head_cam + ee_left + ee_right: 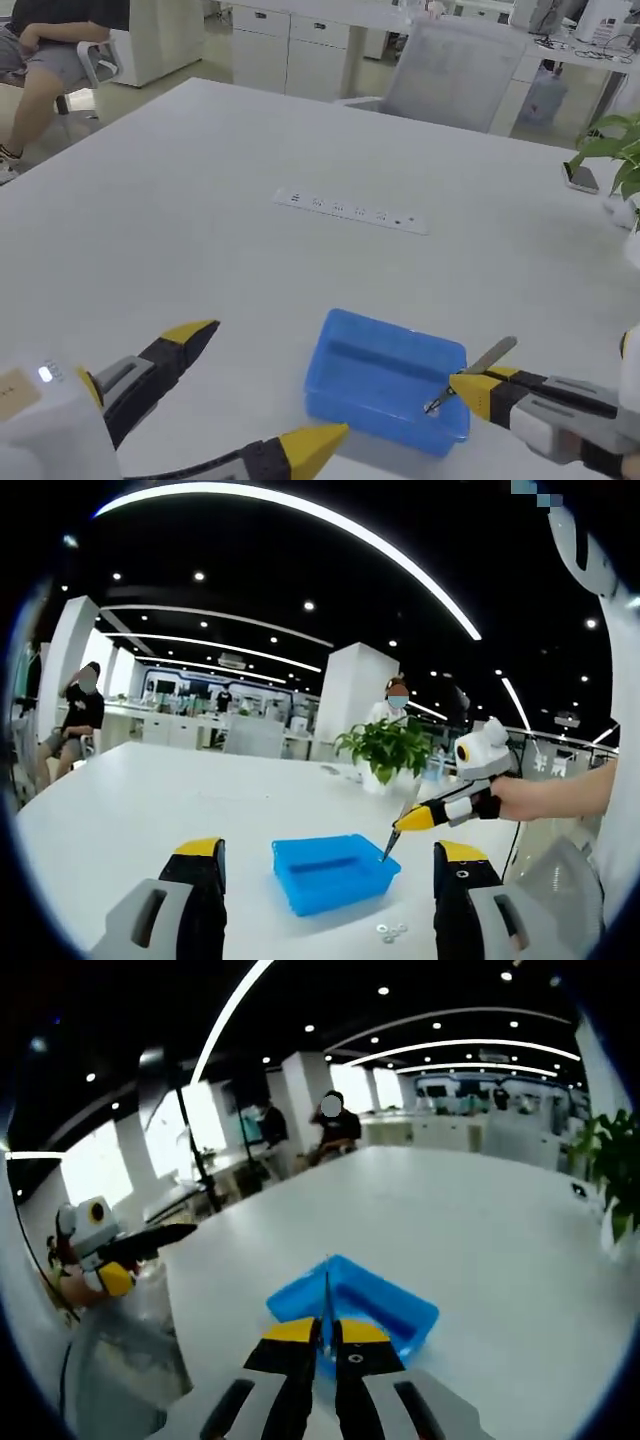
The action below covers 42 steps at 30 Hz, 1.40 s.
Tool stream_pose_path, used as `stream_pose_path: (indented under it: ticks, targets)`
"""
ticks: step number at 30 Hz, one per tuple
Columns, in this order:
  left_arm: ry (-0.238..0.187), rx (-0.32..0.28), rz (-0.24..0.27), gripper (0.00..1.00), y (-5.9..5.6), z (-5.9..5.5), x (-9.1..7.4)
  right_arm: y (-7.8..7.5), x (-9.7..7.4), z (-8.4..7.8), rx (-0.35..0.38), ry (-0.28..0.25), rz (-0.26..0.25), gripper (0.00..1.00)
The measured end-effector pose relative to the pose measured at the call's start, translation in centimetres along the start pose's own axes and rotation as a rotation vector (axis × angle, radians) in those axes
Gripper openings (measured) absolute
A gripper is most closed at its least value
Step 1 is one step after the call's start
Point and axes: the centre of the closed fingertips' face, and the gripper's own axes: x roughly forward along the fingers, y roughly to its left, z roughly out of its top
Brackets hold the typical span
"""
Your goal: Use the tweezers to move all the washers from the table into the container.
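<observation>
Right gripper [472, 386] jaws clenched on tweezers [496, 354], tips over container [395, 328], likely drop-off; left gripper [280, 378] jaws released; next, fetch counter washers [392, 932].

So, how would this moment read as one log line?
left tongs open | right tongs shut on tweezers | tips at container | washers on table

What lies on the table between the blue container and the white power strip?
Nothing. In the head view, the stretch of table between the blue container and the power strip is bare white surface.
</observation>
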Motion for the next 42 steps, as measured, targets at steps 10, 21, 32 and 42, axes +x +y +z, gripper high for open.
stream_pose_path:
  ticks: [10,21,32,42]
  targets:
    - [-0.018,-0.029,0.011,0.86,0.4,0.3,-0.2,-1.4,1.2,2.4,-0.105,0.054,-0.049,0.03]
    - [0.004,-0.014,0.016,0.85,0.0,0.1,-0.1,-2.9,3.1,0.2,-0.087,0.123,-0.059,0.03]
    - [0.006,-0.005,0.0,0.85,-0.5,0.2,0.0,-3.9,4.1,-2.2,-0.032,0.142,-0.073,0.03]
    - [0.024,-0.004,-0.004,0.85,-0.5,-0.1,0.1,-4.3,4.8,-3.2,-0.028,0.159,-0.08,0.03]
